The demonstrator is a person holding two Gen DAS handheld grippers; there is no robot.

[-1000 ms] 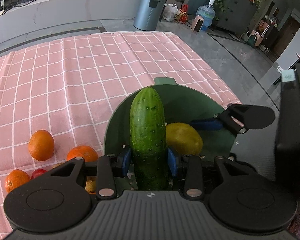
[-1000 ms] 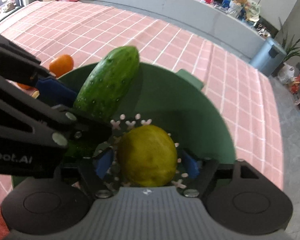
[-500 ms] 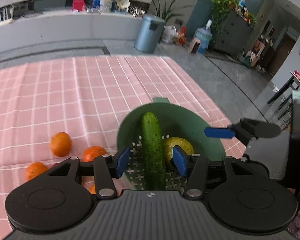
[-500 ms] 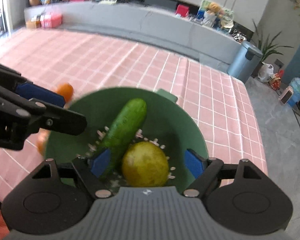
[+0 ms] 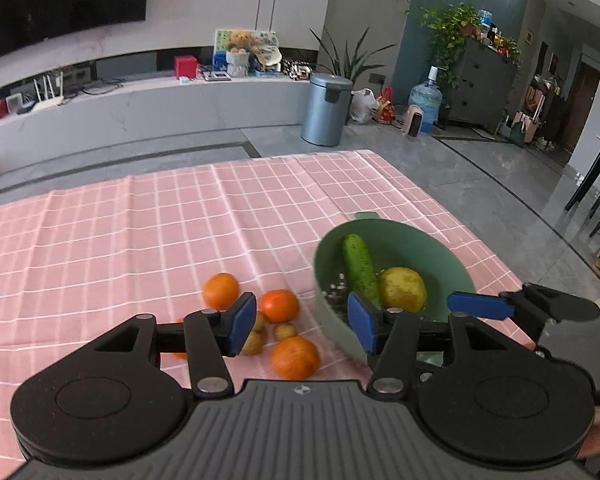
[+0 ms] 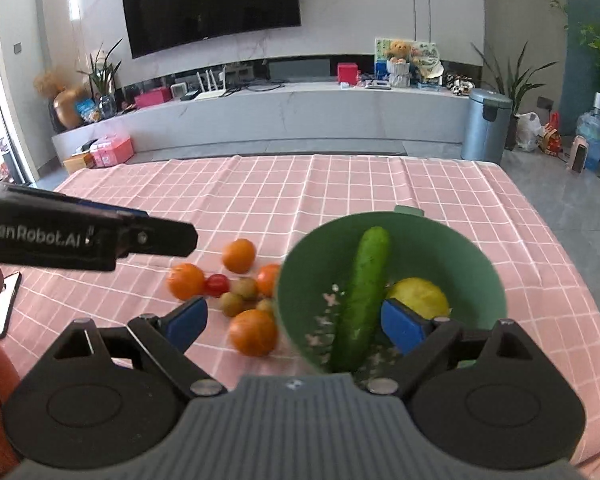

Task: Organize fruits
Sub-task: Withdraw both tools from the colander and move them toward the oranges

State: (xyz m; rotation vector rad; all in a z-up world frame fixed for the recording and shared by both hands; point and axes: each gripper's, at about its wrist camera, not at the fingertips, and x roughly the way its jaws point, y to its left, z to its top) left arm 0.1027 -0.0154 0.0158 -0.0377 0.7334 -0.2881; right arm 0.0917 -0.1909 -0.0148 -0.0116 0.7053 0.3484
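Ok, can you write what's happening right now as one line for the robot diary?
left gripper: open, empty | right gripper: open, empty | round green plastic bowl: long green cucumber, yellow lemon inside | oranges: on pink checked cloth

In the bowl point(image 6: 480, 264), the cucumber point(image 6: 364, 292) lies at nine o'clock of the lemon point(image 6: 420, 296); oranges point(image 6: 240, 256) cluster on the tablecloth point(image 6: 340, 184) at the bowl's nine o'clock.

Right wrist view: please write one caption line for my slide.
Open right hand-held gripper above green bowl holding cucumber and lemon.
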